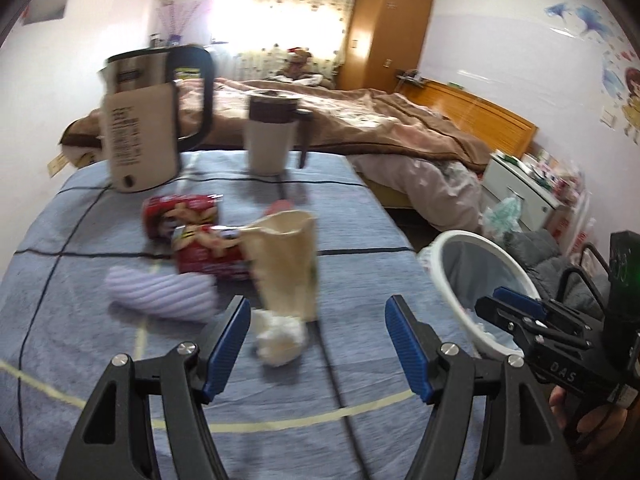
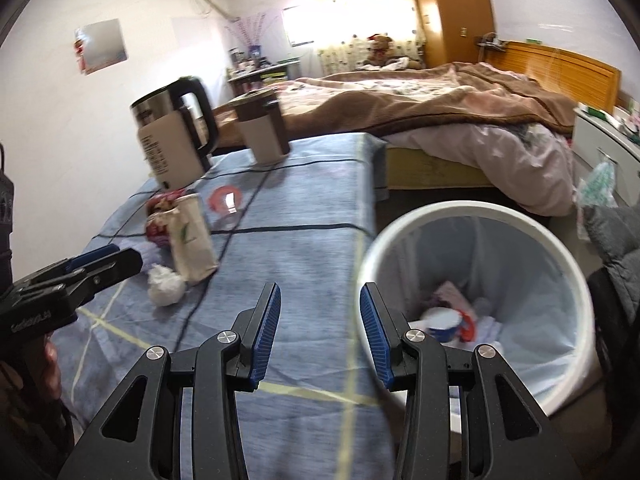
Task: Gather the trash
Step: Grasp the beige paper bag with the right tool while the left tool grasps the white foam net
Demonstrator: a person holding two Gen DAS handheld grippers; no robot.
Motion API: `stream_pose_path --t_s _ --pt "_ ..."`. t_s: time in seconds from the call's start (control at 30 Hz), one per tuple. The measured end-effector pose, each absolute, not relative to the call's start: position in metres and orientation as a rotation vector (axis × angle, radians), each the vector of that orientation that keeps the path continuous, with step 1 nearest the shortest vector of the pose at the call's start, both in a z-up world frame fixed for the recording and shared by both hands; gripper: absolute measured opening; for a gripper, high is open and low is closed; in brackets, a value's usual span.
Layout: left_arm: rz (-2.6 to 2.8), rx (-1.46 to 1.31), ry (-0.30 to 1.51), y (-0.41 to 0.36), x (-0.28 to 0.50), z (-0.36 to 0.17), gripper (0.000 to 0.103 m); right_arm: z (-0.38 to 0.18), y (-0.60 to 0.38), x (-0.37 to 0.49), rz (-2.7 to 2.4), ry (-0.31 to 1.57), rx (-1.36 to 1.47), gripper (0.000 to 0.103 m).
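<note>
A crumpled white tissue point(image 1: 280, 338) point(image 2: 166, 284) lies on the blue tablecloth point(image 1: 72, 248), just beyond my left gripper point(image 1: 318, 312) and slightly left of its middle. That gripper is open and holds nothing. Behind the tissue stands a crushed cream paper cup point(image 1: 286, 264) point(image 2: 194, 240), with red snack wrappers point(image 1: 192, 236) and a purple striped object point(image 1: 164, 294) beside it. My right gripper point(image 2: 320, 300) is open and empty, over the table's edge beside the white lined bin point(image 2: 472, 210) point(image 1: 464, 236), which holds several pieces of trash.
A steel kettle point(image 1: 148, 128) and a lidded mug point(image 1: 272, 132) stand at the table's far end, with a tape roll point(image 2: 226, 200) nearer. A bed with brown blankets point(image 2: 440, 104) lies beyond. A grey jacket point(image 2: 616, 240) sits right of the bin.
</note>
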State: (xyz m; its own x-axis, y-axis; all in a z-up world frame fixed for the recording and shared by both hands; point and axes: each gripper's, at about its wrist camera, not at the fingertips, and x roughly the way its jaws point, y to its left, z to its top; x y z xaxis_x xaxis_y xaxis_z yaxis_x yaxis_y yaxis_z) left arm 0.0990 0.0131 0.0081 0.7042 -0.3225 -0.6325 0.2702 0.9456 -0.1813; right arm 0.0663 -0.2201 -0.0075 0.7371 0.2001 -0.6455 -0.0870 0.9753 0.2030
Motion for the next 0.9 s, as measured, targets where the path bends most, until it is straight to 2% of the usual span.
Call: stream_pose_path --t_s 0.5,0.9 --pt "-0.158 -0.145 0.789 0.095 0.114 -0.018 0.072 -0.019 -0.143 0.090 0.319 0.764 0.088 0.042" --pt "-0.161 -0.200 0.839 0.113 0.143 -0.026 0.077 -0.020 -0.122 0.126 0.377 0.764 0.091 0.043"
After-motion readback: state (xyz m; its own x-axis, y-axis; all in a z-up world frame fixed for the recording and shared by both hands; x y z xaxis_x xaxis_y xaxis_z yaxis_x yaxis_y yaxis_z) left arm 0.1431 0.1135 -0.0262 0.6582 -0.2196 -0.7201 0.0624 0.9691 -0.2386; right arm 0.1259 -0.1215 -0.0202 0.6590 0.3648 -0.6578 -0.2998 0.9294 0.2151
